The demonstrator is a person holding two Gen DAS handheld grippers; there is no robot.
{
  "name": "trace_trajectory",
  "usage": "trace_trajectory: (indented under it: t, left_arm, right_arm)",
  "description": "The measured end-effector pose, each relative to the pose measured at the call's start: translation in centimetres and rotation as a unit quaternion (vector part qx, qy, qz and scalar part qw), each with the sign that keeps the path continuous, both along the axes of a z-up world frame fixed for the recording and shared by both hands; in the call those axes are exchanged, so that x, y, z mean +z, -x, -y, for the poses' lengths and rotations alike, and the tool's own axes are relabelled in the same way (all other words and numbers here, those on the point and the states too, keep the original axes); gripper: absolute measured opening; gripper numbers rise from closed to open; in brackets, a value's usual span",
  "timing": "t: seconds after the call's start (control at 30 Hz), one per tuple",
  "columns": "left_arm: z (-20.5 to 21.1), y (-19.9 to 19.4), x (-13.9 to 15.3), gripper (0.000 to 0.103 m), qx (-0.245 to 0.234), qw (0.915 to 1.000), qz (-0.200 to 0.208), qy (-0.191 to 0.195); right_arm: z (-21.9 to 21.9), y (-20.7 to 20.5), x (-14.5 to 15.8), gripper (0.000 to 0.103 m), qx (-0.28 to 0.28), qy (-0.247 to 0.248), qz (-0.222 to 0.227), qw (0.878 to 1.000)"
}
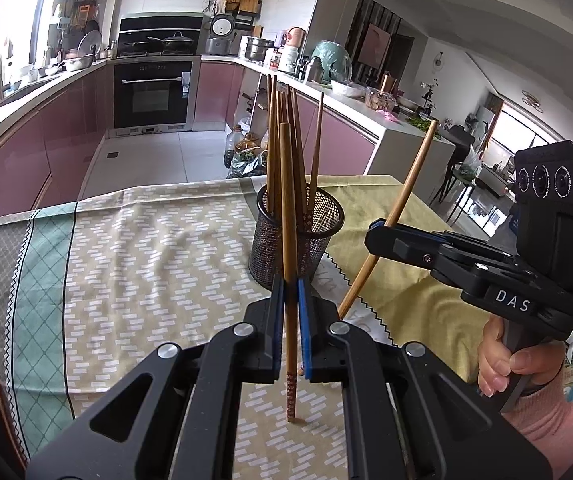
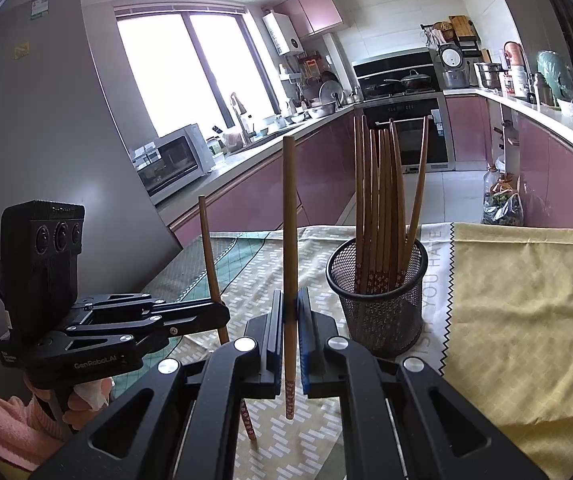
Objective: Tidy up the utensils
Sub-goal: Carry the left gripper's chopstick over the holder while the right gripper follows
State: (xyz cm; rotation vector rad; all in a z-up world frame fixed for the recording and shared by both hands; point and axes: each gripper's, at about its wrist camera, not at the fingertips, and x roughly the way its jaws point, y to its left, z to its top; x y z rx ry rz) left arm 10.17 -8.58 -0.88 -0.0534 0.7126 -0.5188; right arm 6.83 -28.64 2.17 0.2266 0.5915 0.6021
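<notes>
**Left wrist view: each gripper clamped on one chopstick beside the mesh cup**

Left wrist cam showed the left gripper (image 1: 291, 332) w/ blue pads pinched tight on a wooden chopstick (image 1: 288, 264). Stick stood near upright, patterned end down, tip touching the patterned tablecloth (image 1: 146, 248), plain end up in front of the cup. Right gripper (image 1: 382, 227) sat to the right, seen side-on, closed on a second chopstick (image 1: 396, 208) that leaned w/ top tilted right, lower end reaching down toward the cloth.

Right wrist cam: right gripper (image 2: 291, 344) jaws squeezed on its chopstick (image 2: 289, 240), roughly vertical, flower-patterned end hanging below the pads, just above the cloth; contact couldn't be told. Left gripper (image 2: 218, 312) was low left, its stick (image 2: 208, 256) passing thru the finger ends, patterned tip down near the cloth.

Black mesh cup (image 2: 374, 308) stood upright on the cloth, just right of and beyond both grippers, apart from them. It held a bundle of matching chopsticks (image 2: 378, 208), patterned ends down, tops fanned out, one leaning right.

Right hand (image 1: 502, 360) was wrapped round its handle, pink sleeve at wrist. Yellow cloth (image 2: 526, 320) covered the table's right side.
</notes>
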Motion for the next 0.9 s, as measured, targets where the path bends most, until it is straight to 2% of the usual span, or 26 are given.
trace_trajectory:
  t: [0.9]
  left_arm:
    - [0.5,-0.5,1.0,0.008,-0.003,0.9999,0.012,0.000]
  right_arm:
    - [1.2,0.2,1.3,0.006,-0.019,0.005,0.021,1.000]
